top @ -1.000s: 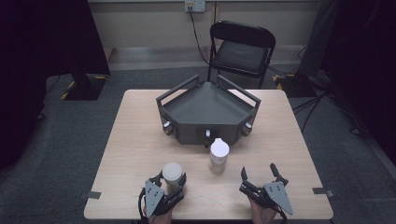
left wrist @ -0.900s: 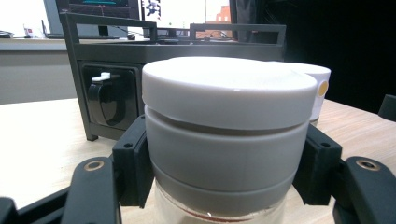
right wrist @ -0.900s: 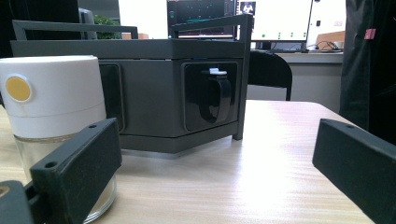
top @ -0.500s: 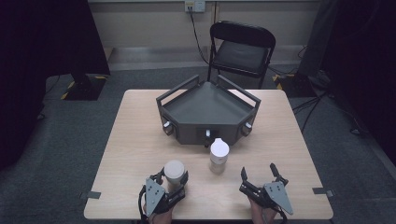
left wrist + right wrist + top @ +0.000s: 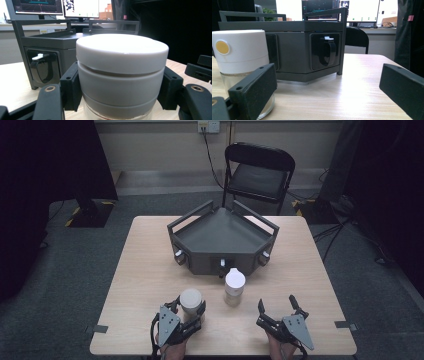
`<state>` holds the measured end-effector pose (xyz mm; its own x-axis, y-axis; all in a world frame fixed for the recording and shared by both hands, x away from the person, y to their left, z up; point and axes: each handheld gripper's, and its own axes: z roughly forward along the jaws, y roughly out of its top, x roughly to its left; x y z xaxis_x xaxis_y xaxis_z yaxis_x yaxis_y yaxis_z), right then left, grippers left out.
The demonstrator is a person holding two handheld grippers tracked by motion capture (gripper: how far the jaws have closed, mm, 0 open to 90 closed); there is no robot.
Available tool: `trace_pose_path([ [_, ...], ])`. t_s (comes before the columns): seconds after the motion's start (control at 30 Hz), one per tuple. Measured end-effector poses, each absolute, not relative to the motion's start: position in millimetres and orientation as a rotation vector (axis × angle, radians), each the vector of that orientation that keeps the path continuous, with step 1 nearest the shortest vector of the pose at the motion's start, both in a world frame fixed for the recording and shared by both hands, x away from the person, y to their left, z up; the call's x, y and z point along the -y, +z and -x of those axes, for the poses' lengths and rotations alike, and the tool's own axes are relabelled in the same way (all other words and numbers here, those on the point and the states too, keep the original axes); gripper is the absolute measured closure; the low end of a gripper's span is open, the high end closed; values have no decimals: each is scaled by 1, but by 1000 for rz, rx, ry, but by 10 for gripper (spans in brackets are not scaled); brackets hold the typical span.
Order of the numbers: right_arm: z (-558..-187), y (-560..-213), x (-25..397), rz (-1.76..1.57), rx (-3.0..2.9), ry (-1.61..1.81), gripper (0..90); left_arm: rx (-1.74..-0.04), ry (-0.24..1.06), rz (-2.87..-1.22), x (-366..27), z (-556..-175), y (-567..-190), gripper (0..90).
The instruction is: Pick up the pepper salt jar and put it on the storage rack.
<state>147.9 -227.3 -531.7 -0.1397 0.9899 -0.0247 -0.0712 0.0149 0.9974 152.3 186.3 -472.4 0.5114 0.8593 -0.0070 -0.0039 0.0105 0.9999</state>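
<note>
A glass jar with a wide white lid (image 5: 190,299) stands near the table's front edge, and my left gripper (image 5: 189,309) is shut on it. In the left gripper view the black pads (image 5: 72,87) press on both sides of the jar's lid (image 5: 120,72). A second jar with a taller white cap (image 5: 234,285) stands free in front of the grey tray (image 5: 222,237). My right gripper (image 5: 276,303) rests at the front right, open, with nothing between its jaws. In the right gripper view (image 5: 327,87) that second jar (image 5: 239,57), marked with a yellow dot, sits to the left, just beyond the left jaw.
The grey angular tray has raised rails and latches on its front faces (image 5: 325,51). A black folding chair (image 5: 260,175) stands behind the table. Bare tabletop (image 5: 145,260) lies left of the tray and right of the tray (image 5: 300,265).
My left gripper and the jar in it have edged slightly forward and right. The right gripper and the second jar have not moved.
</note>
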Motion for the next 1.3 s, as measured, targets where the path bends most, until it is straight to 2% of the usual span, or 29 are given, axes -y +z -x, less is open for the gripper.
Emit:
trace_pose_path([
  [0.9,-148,-532,228,-1071,-1270,1331,0,-753,774,-1392,-188,-184,-428,341],
  [1.3,-148,-532,228,-1071,-1270,1331,0,-735,803,-1365,-182,-195,-402,341],
])
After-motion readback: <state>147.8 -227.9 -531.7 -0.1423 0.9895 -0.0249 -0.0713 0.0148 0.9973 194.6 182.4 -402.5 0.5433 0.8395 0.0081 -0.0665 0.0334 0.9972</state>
